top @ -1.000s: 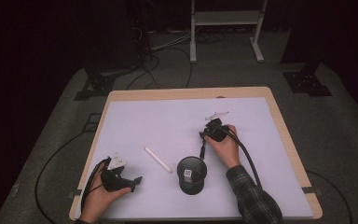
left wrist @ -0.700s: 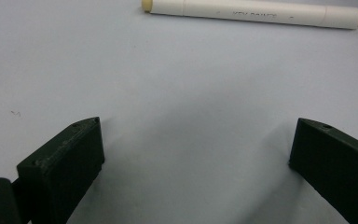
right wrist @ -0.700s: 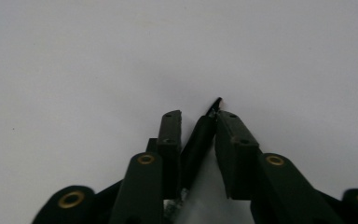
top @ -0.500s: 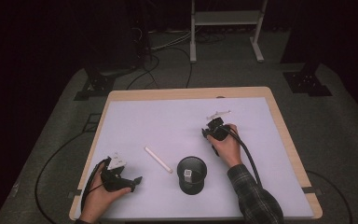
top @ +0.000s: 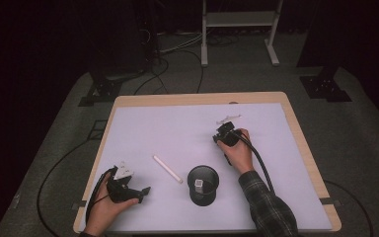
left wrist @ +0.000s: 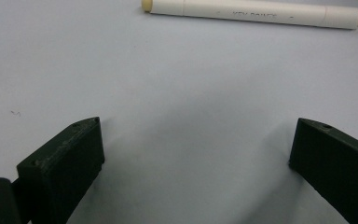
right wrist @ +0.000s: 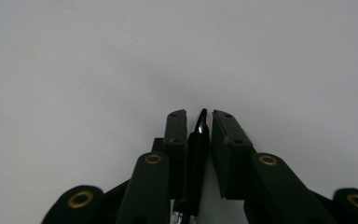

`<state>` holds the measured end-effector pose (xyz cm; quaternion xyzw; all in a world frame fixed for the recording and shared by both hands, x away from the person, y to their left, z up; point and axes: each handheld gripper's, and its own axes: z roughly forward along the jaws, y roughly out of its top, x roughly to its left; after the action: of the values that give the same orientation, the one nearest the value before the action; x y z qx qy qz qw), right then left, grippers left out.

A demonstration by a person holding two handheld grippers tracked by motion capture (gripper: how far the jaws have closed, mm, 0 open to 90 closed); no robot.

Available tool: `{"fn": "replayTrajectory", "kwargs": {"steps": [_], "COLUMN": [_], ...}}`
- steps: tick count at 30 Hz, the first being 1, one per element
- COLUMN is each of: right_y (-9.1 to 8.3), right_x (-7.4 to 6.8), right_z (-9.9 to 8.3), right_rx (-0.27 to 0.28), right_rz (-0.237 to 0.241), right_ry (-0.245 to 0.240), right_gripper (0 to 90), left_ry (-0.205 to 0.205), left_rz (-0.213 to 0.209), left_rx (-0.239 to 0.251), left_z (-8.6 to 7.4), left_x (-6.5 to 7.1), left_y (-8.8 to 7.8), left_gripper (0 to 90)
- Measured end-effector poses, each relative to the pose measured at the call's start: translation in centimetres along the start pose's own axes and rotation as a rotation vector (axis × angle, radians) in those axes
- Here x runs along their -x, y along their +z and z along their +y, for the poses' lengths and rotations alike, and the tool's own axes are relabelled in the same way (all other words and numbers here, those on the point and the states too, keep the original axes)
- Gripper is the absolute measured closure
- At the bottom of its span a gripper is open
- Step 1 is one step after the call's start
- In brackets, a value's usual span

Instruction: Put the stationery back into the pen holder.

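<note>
The jaws of the right gripper [right wrist: 199, 122] have just been closing, and a slim black pen [right wrist: 198, 142] is now pinched between them, its tip pointing out past the fingers [right wrist: 176, 135]. In the high view, little else is seen to shift on the tabletop [top: 177, 123].

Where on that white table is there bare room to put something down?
The whole far-left stretch of the table, beyond the cream marker, is bare, and so is the right side past the right gripper, which is shut on a black pen. It is crowded along the near edge: left gripper, marker and black cup sit close together.
</note>
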<state>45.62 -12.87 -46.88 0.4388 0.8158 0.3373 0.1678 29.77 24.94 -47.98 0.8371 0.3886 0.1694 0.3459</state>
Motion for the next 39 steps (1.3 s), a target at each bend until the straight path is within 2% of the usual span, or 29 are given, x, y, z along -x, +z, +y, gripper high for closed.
{"fn": "replayTrajectory", "kwargs": {"steps": [7, 16, 21, 31, 39], "right_y": [0.0, -0.2, -0.4, -2.1, -3.3], "right_x": [-0.2, 0.1, 0.0, 0.3, 0.3], "right_z": [-0.1, -0.3, -0.5, -0.4, -0.2], "right_rx": [0.010, 0.008, 0.022, 0.062, 0.093], "right_rz": [-0.008, 0.036, 0.061, 0.111, 0.128], "right_ry": [0.000, 0.029, 0.027, 0.055, 0.046], "right_gripper": [78.9, 79.6, 79.7, 79.8, 79.7], "left_ry": [-0.001, -0.001, -0.001, -0.001, -0.004], "left_rz": [0.000, 0.001, 0.000, 0.000, 0.000], "left_rx": [0.001, 0.001, 0.001, 0.000, 0.000], "left_z": [0.0, 0.0, 0.0, 0.0, 0.0], "left_x": [0.0, 0.0, 0.0, 0.0, 0.0], "left_y": [0.0, 0.0, 0.0, 0.0, 0.0], "left_gripper": [2.0, 2.0, 2.0, 2.0, 2.0]}}
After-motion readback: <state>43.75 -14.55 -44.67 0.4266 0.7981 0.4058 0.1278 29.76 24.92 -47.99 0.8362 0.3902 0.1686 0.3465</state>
